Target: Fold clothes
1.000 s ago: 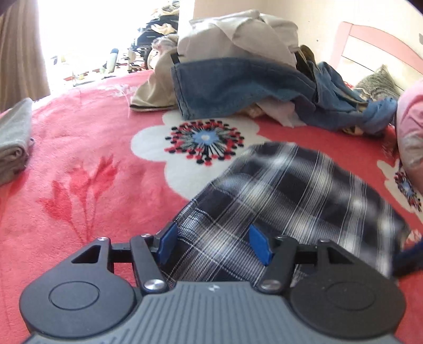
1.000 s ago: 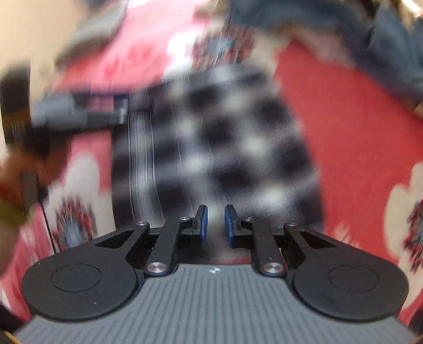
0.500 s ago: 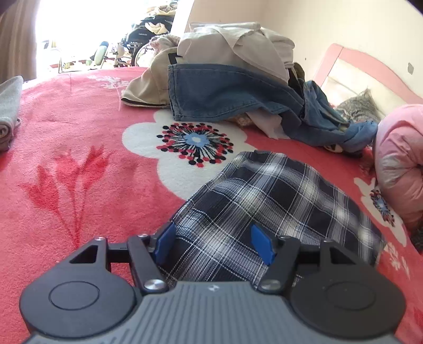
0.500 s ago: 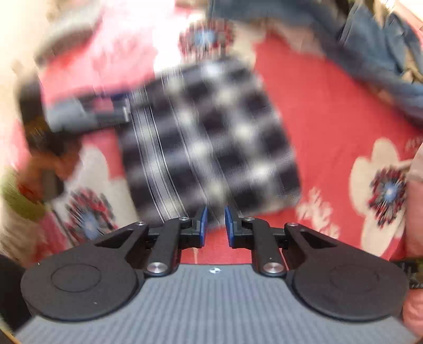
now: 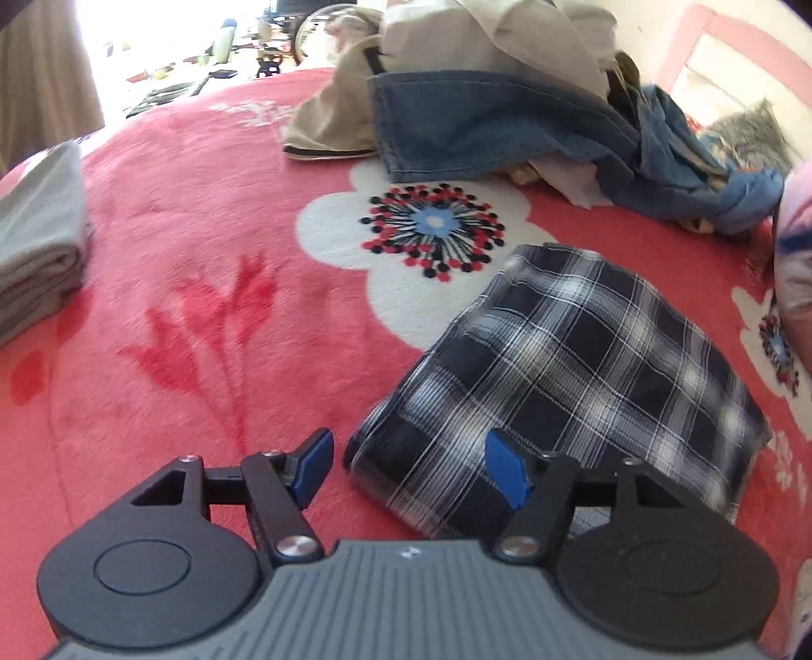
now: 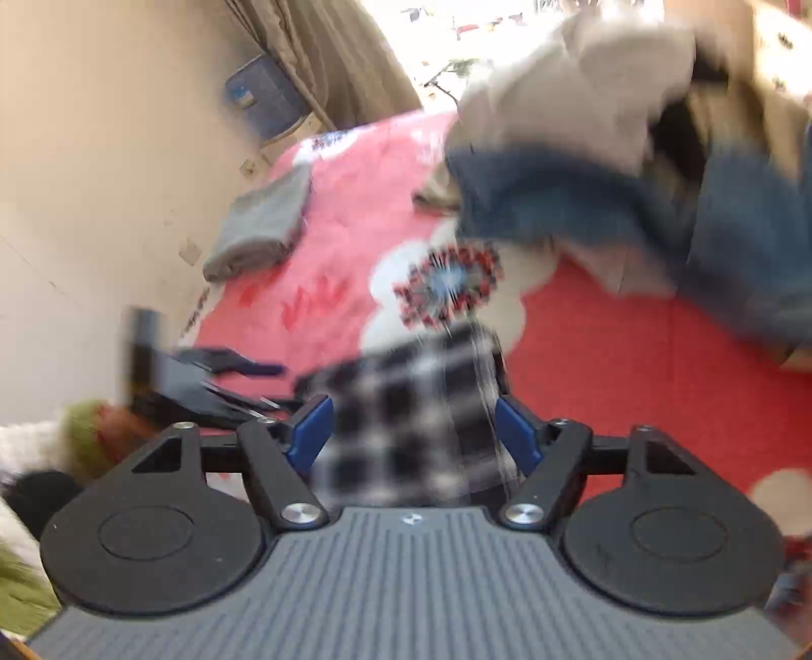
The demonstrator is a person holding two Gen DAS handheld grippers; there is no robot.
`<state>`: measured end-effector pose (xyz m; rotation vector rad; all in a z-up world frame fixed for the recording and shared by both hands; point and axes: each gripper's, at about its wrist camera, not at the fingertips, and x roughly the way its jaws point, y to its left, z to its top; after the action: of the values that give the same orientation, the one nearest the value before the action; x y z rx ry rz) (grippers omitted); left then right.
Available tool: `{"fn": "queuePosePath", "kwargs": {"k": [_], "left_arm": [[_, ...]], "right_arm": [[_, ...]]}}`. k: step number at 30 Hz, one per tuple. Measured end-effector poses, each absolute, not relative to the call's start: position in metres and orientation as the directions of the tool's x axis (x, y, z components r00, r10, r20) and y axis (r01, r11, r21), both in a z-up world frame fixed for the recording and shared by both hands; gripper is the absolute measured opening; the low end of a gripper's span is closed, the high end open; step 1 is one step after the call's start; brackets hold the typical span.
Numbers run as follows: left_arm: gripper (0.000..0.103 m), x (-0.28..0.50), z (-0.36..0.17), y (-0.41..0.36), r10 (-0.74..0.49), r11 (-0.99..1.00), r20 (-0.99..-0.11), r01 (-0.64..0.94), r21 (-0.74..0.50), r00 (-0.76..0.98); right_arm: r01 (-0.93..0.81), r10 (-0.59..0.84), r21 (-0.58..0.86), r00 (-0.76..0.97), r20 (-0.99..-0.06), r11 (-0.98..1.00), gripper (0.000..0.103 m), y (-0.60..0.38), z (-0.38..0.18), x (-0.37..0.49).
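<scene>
A folded black-and-white plaid garment [image 5: 573, 370] lies flat on the red flowered blanket [image 5: 203, 284]. My left gripper [image 5: 408, 469] is open, low over the garment's near left corner; nothing is held between its blue pads. In the blurred right wrist view the same plaid garment [image 6: 406, 421] shows between the fingers of my right gripper [image 6: 413, 434], which is open. The left gripper [image 6: 203, 375] appears there as a dark shape at the garment's left side, held by a hand in a green sleeve [image 6: 86, 431].
A heap of unfolded clothes, jeans [image 5: 487, 127] and beige pieces [image 5: 482, 40], fills the far side of the bed. A folded grey garment [image 5: 40, 249] sits at the left edge. A pink item [image 5: 797, 264] lies at the right, by a pink headboard [image 5: 736, 45].
My right gripper went from shut to open and swung down toward the plaid garment. The left gripper shifted slightly left, so the garment's corner now lies more to its right.
</scene>
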<state>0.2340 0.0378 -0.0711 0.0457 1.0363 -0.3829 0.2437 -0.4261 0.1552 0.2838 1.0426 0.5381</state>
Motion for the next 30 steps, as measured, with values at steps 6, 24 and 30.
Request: {"fn": "queuePosePath", "kwargs": {"k": [6, 24, 30], "left_arm": [[0.074, 0.185, -0.085, 0.072, -0.44, 0.896, -0.836, 0.22, -0.386, 0.327], [0.052, 0.198, -0.145, 0.043, -0.587, 0.775, -0.705, 0.024, -0.631, 0.399], [0.048, 0.218, -0.16, 0.051, -0.616, 0.716, -0.664, -0.05, -0.696, 0.424]], "right_arm": [[-0.231, 0.659, 0.619, 0.337, -0.673, 0.75, 0.073, -0.444, 0.073, 0.261], [-0.241, 0.877, 0.843, 0.133, -0.461, 0.48, 0.084, -0.429, -0.013, 0.33], [-0.285, 0.909, 0.863, 0.111, -0.402, 0.416, 0.083, -0.407, -0.021, 0.359]]}}
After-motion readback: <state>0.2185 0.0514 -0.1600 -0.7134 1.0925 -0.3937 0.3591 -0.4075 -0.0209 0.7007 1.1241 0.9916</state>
